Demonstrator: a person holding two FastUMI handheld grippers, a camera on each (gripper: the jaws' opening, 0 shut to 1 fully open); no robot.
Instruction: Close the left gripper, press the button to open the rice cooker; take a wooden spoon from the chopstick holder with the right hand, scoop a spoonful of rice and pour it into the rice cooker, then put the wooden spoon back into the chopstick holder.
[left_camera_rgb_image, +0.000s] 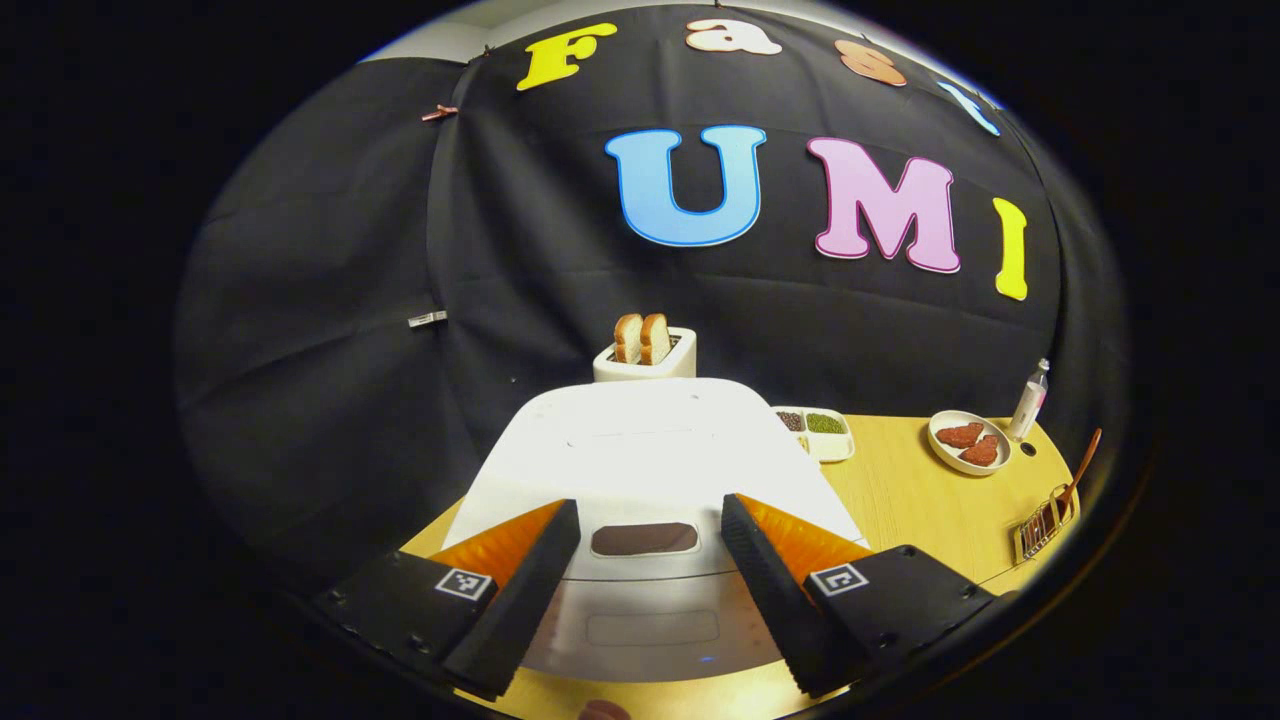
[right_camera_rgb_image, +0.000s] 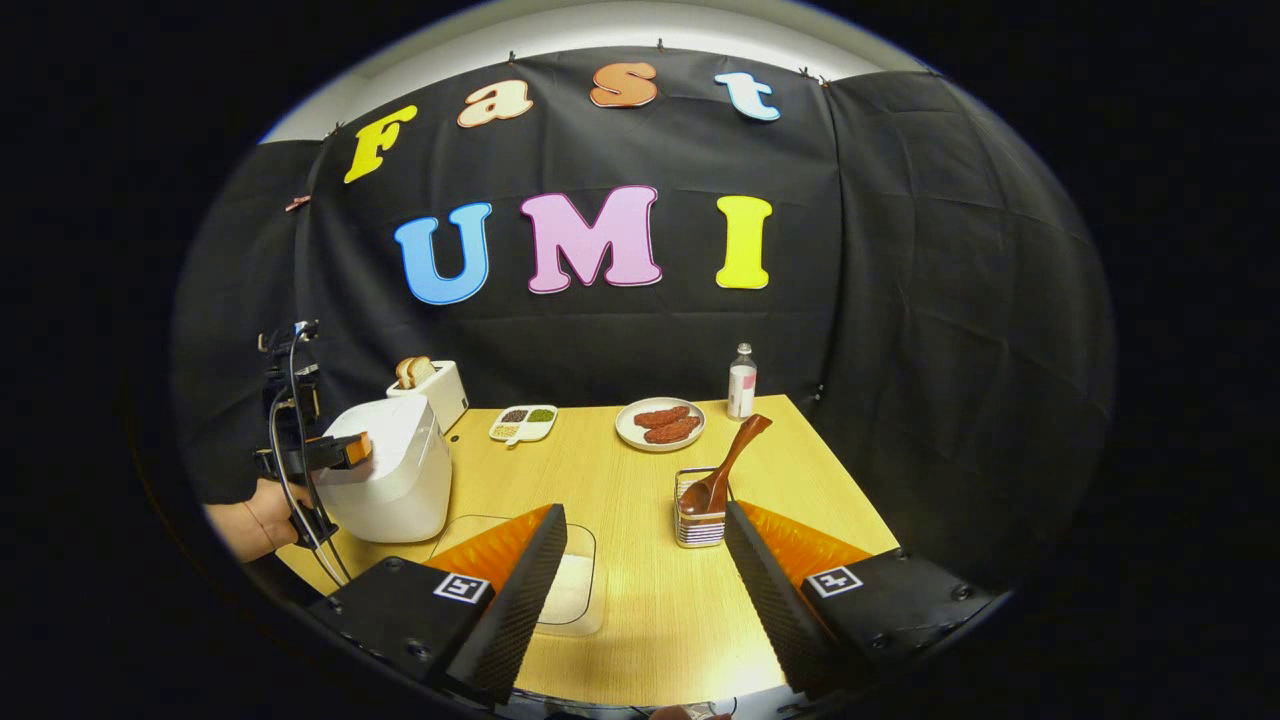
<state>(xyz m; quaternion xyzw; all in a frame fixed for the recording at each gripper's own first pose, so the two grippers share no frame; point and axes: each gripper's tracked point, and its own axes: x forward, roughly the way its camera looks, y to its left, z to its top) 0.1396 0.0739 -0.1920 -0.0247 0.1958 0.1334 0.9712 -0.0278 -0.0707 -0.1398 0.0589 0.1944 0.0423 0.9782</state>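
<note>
- Rice cooker (right_camera_rgb_image: 392, 468), white and lid down, stands at the table's (right_camera_rgb_image: 640, 590) left edge; the left gripper (left_camera_rgb_image: 650, 590) hovers over its front with fingers spread apart.
- Clear rice container (right_camera_rgb_image: 572, 590) lies just right of the cooker.
- Wooden spoon (right_camera_rgb_image: 725, 468) leans in the chopstick holder (right_camera_rgb_image: 698, 520) mid-table.
- Right gripper (right_camera_rgb_image: 640, 600) hangs open above the near table.

Toaster (right_camera_rgb_image: 432, 388): white, at the surface's far edge toward 10 o'clock, two bread slices (right_camera_rgb_image: 413, 371) standing up from its slots.
Divided dish (right_camera_rgb_image: 523, 423): white, holding dark, green and pale grains in separate compartments, near 11 o'clock.
Plate (right_camera_rgb_image: 660, 424): white, round, two reddish-brown pieces on it, about 12 o'clock.
Bottle (right_camera_rgb_image: 741, 382): clear, upright, just beside the plate at 1 o'clock.
Surface (right_camera_rgb_image: 640, 600): light wood.
</note>
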